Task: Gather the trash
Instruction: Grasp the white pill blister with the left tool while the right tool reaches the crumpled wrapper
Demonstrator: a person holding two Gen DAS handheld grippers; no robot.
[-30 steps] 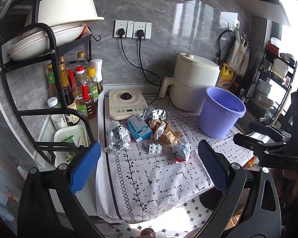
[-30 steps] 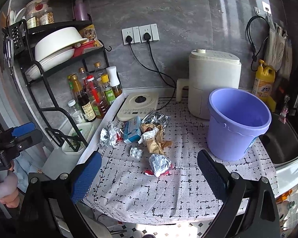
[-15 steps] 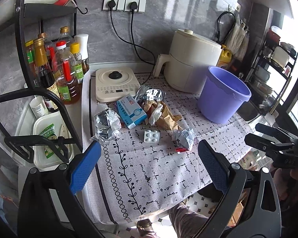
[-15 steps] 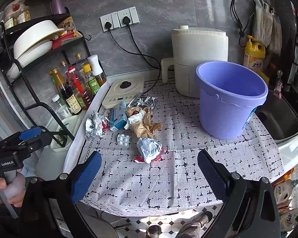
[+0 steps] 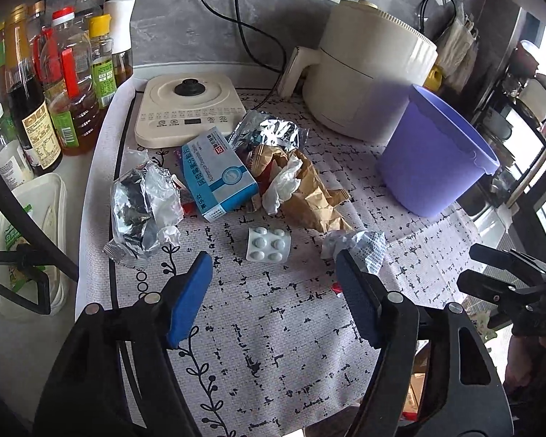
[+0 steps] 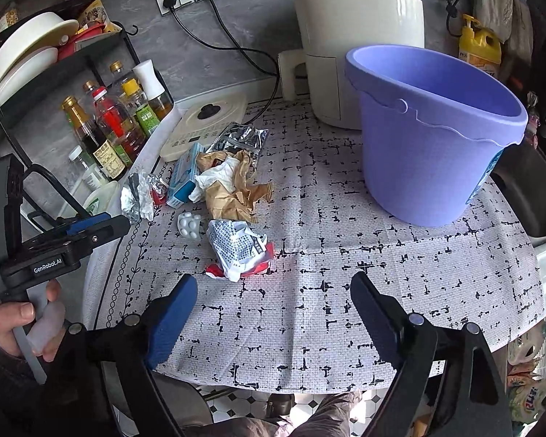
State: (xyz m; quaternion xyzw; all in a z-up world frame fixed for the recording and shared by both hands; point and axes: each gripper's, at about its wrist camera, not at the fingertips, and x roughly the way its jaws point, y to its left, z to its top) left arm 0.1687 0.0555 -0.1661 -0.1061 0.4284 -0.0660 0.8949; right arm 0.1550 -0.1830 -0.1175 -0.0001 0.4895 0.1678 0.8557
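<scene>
Trash lies on the patterned cloth: a white pill blister [image 5: 268,244], a crumpled printed wrapper [image 5: 360,245] over a red scrap, brown paper with a white tissue [image 5: 302,189], a blue medicine box [image 5: 218,174], and two foil wrappers [image 5: 142,215] [image 5: 269,131]. A purple bucket [image 5: 436,156] stands to the right. My left gripper [image 5: 273,291] is open, just short of the blister. My right gripper [image 6: 269,313] is open above the cloth's front edge, near the printed wrapper [image 6: 236,247], the blister [image 6: 190,224] and the bucket [image 6: 429,134].
A cream induction plate [image 5: 189,109] and a cream air fryer [image 5: 371,73] stand at the back with cords. Sauce bottles [image 5: 62,83] and a black dish rack [image 6: 54,58] are at the left. A sink [image 6: 527,189] lies right of the bucket.
Both grippers have moved forward and down toward the trash pile. The left gripper's fingers now stand closer together, flanking the blister and printed wrapper.
</scene>
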